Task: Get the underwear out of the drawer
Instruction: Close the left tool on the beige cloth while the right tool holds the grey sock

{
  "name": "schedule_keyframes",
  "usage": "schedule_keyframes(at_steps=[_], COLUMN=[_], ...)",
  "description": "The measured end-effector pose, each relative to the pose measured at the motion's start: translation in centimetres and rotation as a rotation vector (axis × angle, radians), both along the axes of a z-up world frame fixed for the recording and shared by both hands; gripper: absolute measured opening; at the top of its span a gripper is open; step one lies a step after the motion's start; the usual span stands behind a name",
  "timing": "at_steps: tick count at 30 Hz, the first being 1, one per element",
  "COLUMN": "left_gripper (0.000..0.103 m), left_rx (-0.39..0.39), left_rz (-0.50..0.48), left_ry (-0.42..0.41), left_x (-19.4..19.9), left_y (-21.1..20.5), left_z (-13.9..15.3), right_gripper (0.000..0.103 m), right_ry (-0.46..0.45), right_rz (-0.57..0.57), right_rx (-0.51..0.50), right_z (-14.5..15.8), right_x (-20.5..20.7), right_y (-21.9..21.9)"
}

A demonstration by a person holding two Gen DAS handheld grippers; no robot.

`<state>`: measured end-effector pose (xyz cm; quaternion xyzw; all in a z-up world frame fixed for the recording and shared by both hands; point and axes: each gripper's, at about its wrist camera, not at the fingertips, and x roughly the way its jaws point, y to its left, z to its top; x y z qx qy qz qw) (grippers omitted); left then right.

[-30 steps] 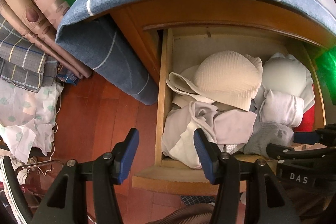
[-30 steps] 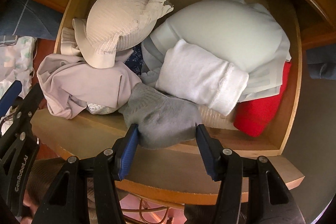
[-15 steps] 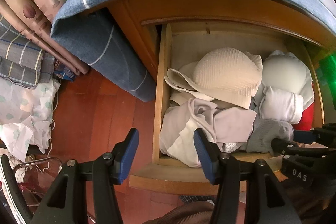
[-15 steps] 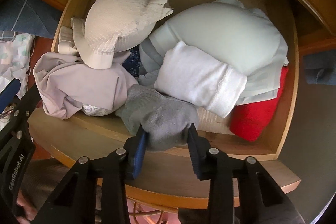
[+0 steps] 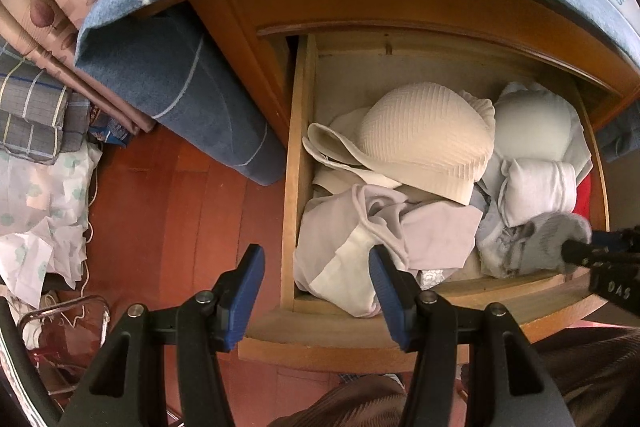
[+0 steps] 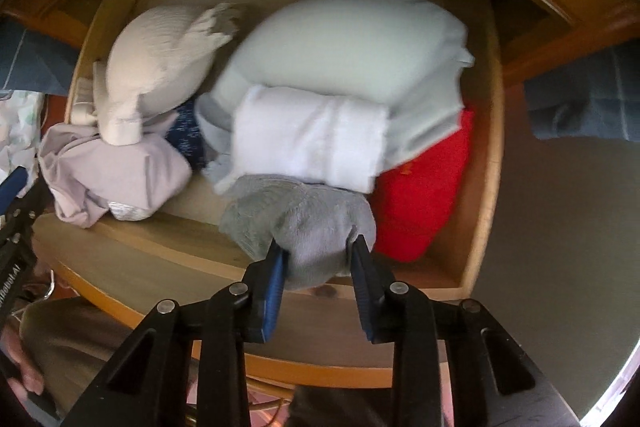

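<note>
A: Right gripper (image 6: 316, 259) pointing straight down at the front of the open drawer (image 6: 486, 163). Jaws closing, pads already pinching a grey knit bundle (image 6: 296, 223), fabric bulging between them.

B: Grey bundle where, exactly?

A: At the drawer's front edge, just beside the red garment (image 6: 424, 187), touching the rolled white piece (image 6: 312, 135) behind it. Seen from the left wrist too: grey bundle (image 5: 556, 239) at the near right corner.

B: Risks?

A: Shallow bite, by the look of it. Only one end nipped; soft knit likely to slide out on the lift. Also possibly a sock pair rather than underwear; cannot tell from here. Rolled white piece resting against it, likely to drag along and tip over the front board.

B: Left side?

A: Left gripper (image 5: 316, 291) tilted steeply down, hovering over the drawer's near left corner, above the lilac garment (image 5: 400, 235). Jaws about half open, nothing between them. Cream ribbed bra (image 5: 424, 135) and pale green bra (image 5: 532, 131) further back, untouched.

B: Collision worry?

A: Small; grippers well apart.
</note>
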<state>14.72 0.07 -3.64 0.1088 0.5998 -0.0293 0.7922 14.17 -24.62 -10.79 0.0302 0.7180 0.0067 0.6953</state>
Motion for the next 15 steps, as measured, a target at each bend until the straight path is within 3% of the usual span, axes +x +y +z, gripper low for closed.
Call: schedule_keyframes(at_steps=[5,12,15], left_gripper=[0.055,0.055,0.055], left_rx=[0.004,-0.017,-0.059], left_rz=[-0.009,-0.012,0.012], left_ry=[0.013,0.064,0.101], left_x=[0.2,0.9,1.5], left_y=[-0.1,0.4,0.9], left_z=[-0.2,-0.5,-0.6], right_gripper=[0.03,0.041,0.044], right_ry=[0.017,0.061,0.082], right_rz=[-0.012,-0.002,-0.012], right_rx=[-0.012,0.002,0.011], right_z=[-0.6,-1.9,-2.6], right_x=[-0.2,-0.1,0.3], right_y=[-1.3,-0.6,-0.4])
